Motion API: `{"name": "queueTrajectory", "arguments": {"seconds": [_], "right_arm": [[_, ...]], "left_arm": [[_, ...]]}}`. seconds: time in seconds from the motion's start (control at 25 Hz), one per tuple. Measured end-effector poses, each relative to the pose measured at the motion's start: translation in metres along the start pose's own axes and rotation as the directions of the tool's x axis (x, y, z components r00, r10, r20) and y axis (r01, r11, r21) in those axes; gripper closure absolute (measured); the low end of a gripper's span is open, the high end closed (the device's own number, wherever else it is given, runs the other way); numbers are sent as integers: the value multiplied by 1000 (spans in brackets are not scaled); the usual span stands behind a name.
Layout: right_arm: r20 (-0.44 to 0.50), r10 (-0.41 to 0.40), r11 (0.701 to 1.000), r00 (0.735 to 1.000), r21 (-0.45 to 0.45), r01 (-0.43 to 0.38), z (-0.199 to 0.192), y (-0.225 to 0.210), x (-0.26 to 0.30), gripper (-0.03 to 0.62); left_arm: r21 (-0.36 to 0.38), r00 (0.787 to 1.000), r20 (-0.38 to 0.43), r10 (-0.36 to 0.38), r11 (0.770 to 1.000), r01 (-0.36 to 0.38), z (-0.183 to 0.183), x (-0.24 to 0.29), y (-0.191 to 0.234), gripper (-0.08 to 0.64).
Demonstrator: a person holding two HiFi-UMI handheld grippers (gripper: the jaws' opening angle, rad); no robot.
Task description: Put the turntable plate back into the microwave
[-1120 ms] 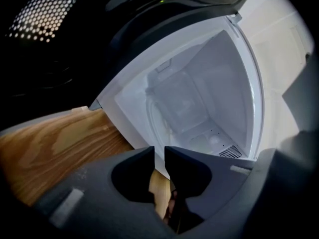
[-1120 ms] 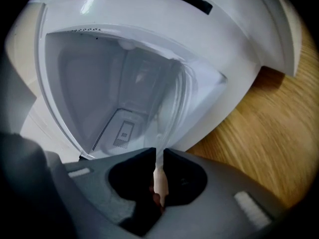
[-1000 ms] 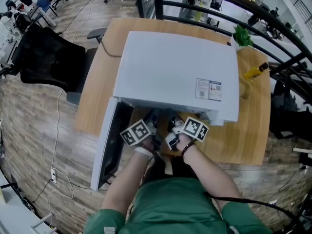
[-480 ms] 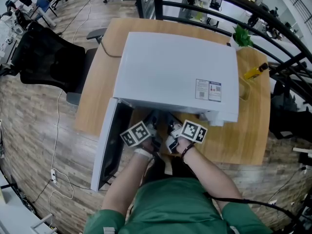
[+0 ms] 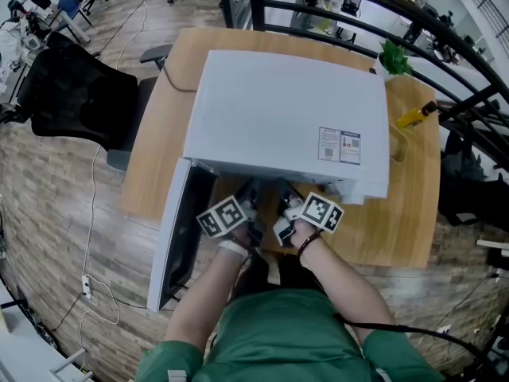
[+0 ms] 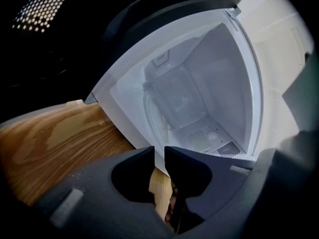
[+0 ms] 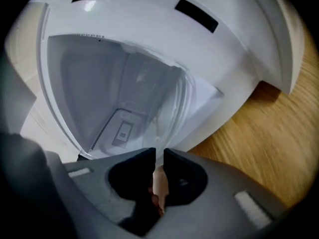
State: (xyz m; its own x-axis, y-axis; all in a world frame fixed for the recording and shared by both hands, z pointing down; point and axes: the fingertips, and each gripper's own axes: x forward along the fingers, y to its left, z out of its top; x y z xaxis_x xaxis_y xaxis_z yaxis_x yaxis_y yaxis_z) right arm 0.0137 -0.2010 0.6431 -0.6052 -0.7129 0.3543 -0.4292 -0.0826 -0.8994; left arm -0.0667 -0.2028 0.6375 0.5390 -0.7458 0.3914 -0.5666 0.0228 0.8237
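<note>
Nothing shifted | left hand-held gripper, right hand-held gripper each pinch turntable plate by rim at microwave mouth, likely steadying glass

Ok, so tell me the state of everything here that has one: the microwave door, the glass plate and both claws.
Microwave door: swung fully open.
Turntable plate: held by its rim at the open cavity, not yet seated inside.
Left claw: shut on the turntable plate.
Right claw: shut on the turntable plate.
</note>
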Motion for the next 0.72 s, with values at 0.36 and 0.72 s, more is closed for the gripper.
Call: {"name": "queueTrajectory", "arguments": {"seconds": [0.36,0.72], "right_arm": [[-46,0,1000,999,-10,0,-9,5,10,540],[-121,32,991,992,-122,-47,-31,24,-7,540]], "left_arm": [[5,1000,-4,-1,1000,1,1,-3,1,489],[41,999,-33,-21,999,22,-11,-12,-8,489]]}}
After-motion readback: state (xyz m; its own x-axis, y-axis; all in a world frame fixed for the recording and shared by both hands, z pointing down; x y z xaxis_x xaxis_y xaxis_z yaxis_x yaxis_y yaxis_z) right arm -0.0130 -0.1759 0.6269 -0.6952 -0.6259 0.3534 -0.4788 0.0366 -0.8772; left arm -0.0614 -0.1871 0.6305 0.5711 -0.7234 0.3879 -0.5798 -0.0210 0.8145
